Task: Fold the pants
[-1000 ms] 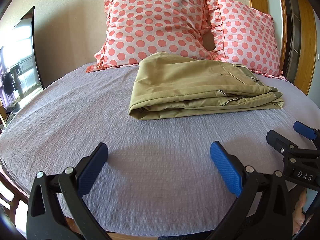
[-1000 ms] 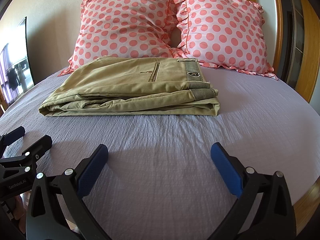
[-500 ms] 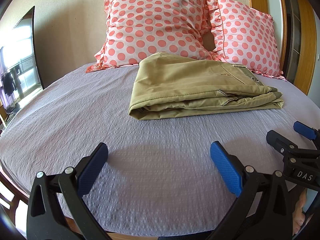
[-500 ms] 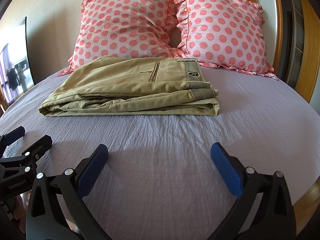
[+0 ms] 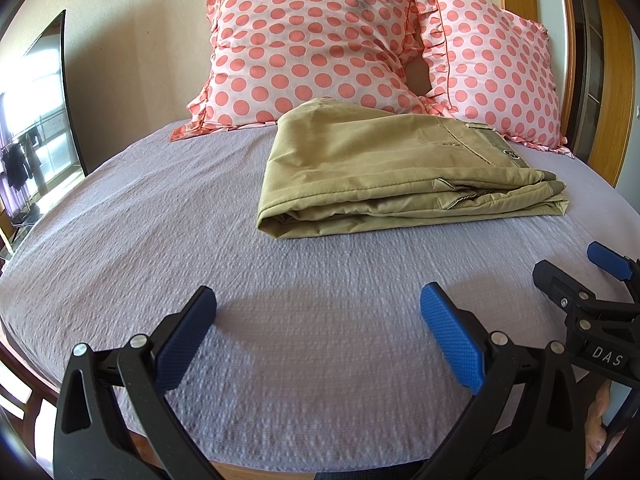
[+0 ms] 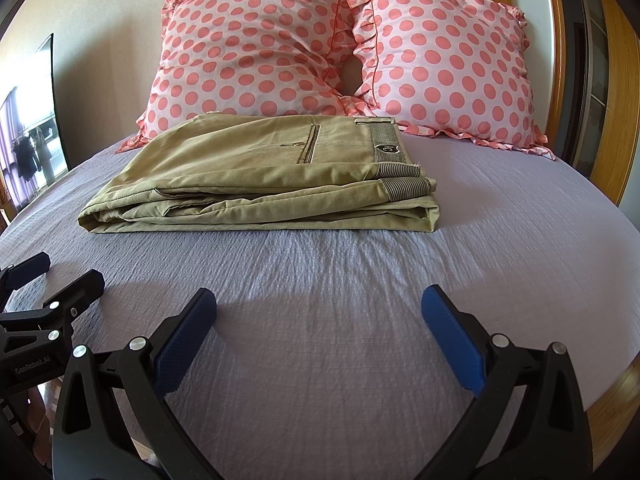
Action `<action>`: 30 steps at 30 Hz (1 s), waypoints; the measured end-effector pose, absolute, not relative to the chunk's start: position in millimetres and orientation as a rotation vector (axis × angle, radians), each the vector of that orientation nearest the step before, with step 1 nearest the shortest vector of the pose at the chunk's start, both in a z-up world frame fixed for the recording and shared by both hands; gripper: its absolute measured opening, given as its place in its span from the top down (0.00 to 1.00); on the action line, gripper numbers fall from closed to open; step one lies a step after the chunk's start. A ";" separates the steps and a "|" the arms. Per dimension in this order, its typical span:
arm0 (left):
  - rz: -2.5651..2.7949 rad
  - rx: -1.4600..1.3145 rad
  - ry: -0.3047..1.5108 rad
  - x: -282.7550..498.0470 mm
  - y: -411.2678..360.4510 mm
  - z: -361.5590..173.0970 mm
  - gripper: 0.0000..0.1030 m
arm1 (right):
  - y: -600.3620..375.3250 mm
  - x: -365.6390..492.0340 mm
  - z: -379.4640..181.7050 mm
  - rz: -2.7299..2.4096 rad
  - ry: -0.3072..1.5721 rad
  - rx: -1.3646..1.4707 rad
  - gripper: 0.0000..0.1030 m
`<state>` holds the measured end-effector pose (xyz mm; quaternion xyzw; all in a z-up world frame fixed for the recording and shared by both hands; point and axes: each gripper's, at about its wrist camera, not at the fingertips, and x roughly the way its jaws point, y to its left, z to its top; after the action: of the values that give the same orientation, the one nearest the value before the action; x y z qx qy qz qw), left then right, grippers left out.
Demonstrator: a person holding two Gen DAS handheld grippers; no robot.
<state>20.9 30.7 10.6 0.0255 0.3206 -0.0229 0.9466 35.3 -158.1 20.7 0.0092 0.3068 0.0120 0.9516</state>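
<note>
Nothing has shifted over the last second: the pants [image 6: 260, 184] lie in the same folded stack, and both grippers hang where they were, low over the near part of the bed [image 6: 320, 320]. That stillness, with the stack already compact, suggests the folding is done or very close to it, and the person is pausing clear of the cloth.

From the right wrist view the pants sit at about 12 o'clock, well apart from the right gripper [image 6: 319, 316], with the striped waistband [image 6: 400, 178] at the stack's 3 o'clock end and the rounded fold at its 9 o'clock end. Behind them, at 12, two pillows [image 6: 340, 52] lean against the wall, the far edge of the stack near their frills.

From the left wrist view the pants [image 5: 400, 176] lie toward 1 o'clock. The left gripper [image 5: 318, 316] has its fingers [image 5: 450, 336] spread wide with only bedsheet between them; the right gripper's fingers [image 6: 182, 340] are likewise released and hold nothing. Each gripper shows at the edge of the other's view, side by side.

If anything is left, it is judged to be only a tidy-up: the layers along the near edge are slightly uneven, with a hem [image 5: 456, 199] peeking out.
</note>
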 end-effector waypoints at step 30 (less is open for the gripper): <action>-0.043 0.045 0.668 26.0 29.4 12.6 0.02 | -157.8 34.8 20.7 0.024 0.622 0.019 0.01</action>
<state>26.0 29.4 12.6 0.0219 0.3279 -0.0213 0.9442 34.8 -157.8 20.7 0.0092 0.3059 0.0116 0.9519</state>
